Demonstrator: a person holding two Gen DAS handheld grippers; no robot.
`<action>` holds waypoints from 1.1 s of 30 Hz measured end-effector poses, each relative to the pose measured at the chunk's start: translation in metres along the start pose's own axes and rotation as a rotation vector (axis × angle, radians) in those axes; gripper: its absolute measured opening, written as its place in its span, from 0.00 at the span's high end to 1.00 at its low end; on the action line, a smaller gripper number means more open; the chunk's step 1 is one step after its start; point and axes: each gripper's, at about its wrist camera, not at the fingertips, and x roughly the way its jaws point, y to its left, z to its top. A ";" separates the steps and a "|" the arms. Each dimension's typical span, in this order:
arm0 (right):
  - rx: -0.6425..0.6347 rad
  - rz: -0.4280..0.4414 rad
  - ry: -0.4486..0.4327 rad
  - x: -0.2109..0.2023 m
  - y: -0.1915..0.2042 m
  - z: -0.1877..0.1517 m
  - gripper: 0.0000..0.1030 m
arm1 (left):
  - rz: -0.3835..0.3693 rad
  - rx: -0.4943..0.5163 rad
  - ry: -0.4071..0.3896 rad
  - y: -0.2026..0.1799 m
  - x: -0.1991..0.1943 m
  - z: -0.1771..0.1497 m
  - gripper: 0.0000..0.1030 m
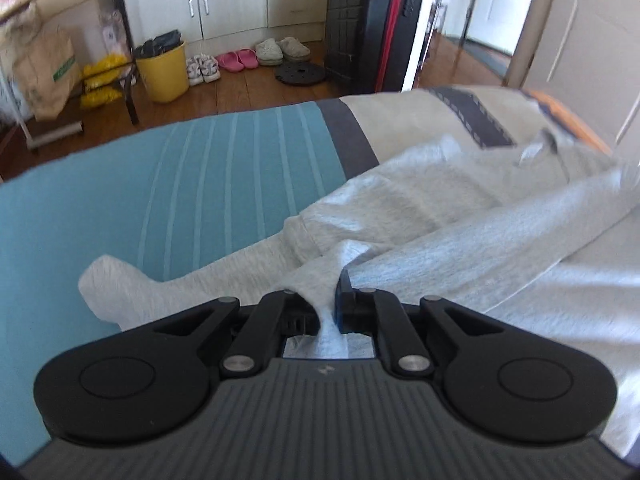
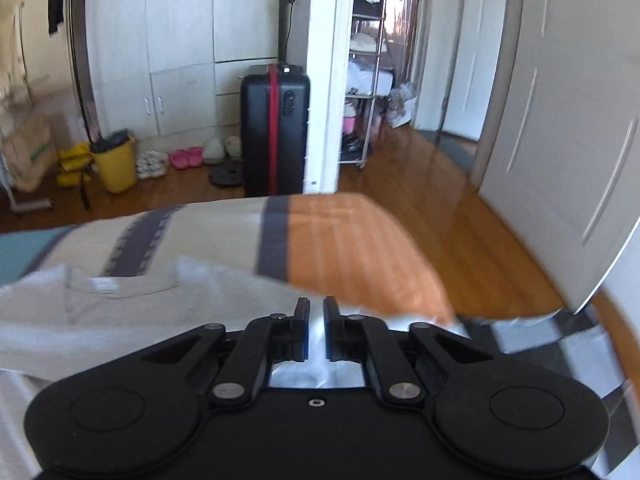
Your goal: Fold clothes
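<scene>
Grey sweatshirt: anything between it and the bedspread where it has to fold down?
Nothing visible. Both hand-held grippers, left and right, pinch the grey sweatshirt; only bare bedspread lies beyond it.

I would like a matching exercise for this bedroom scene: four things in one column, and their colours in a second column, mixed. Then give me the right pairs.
Things:
1. bucket
2. suitcase
3. slippers
4. sweatshirt

Colours:
A. light grey
B. pink
C. yellow
D. black with a red stripe

Pairs: 1-C, 2-D, 3-B, 4-A
</scene>
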 end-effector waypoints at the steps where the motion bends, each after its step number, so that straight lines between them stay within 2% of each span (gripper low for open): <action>1: 0.000 0.029 0.013 -0.001 0.002 -0.005 0.86 | -0.021 -0.030 -0.005 0.006 -0.003 0.000 0.94; 4: 0.034 0.072 0.059 -0.002 0.003 -0.016 0.68 | -0.116 -0.144 -0.035 0.024 -0.012 0.002 0.94; 6: 0.114 0.119 0.106 -0.001 -0.003 -0.018 0.57 | -0.157 -0.170 -0.064 0.028 -0.017 0.001 0.93; 9: 0.222 0.245 0.180 0.008 -0.005 -0.022 0.55 | -0.209 -0.197 -0.109 0.033 -0.025 0.000 0.93; 11: 0.235 0.312 0.228 0.015 0.005 -0.028 0.54 | -0.202 -0.159 -0.142 0.029 -0.033 -0.001 0.93; 13: 0.231 0.365 0.277 0.023 0.019 -0.034 0.44 | -0.211 -0.139 -0.159 0.028 -0.038 -0.001 0.92; 16: 0.252 0.329 0.279 0.037 0.034 -0.042 0.41 | -0.236 -0.167 -0.166 0.035 -0.038 -0.001 0.87; 17: 0.277 0.322 0.260 0.040 0.035 -0.041 0.37 | -0.244 -0.177 -0.168 0.037 -0.038 -0.001 0.82; 18: 0.302 0.315 0.241 0.044 0.036 -0.041 0.32 | -0.253 -0.194 -0.171 0.041 -0.039 -0.001 0.72; 19: 0.328 0.307 0.221 0.047 0.037 -0.040 0.31 | -0.256 -0.223 -0.175 0.047 -0.038 -0.002 0.65; 20: 0.346 0.293 0.204 0.050 0.037 -0.038 0.32 | -0.246 -0.244 -0.179 0.052 -0.038 -0.003 0.59; 25: 0.336 0.195 0.158 0.073 0.045 -0.022 0.34 | -0.231 -0.259 -0.166 0.056 -0.034 -0.004 0.61; 26: 0.315 0.168 0.147 0.075 0.048 -0.019 0.44 | -0.235 -0.239 -0.159 0.052 -0.032 -0.004 0.61; 27: 0.272 0.120 0.133 0.076 0.052 -0.015 0.76 | -0.237 -0.212 -0.151 0.046 -0.031 -0.005 0.61; 28: 0.220 0.073 0.123 0.076 0.057 -0.010 0.88 | -0.230 -0.177 -0.143 0.040 -0.030 -0.005 0.61; 29: 0.193 0.043 0.096 0.073 0.060 -0.005 0.96 | -0.217 -0.137 -0.139 0.033 -0.029 -0.006 0.61; 31: 0.269 0.070 -0.004 0.061 0.050 0.002 0.96 | -0.174 -0.043 -0.153 0.018 -0.030 -0.006 0.61; 33: 0.370 0.124 -0.107 0.048 0.037 0.010 0.87 | -0.155 0.071 -0.179 0.001 -0.032 -0.007 0.59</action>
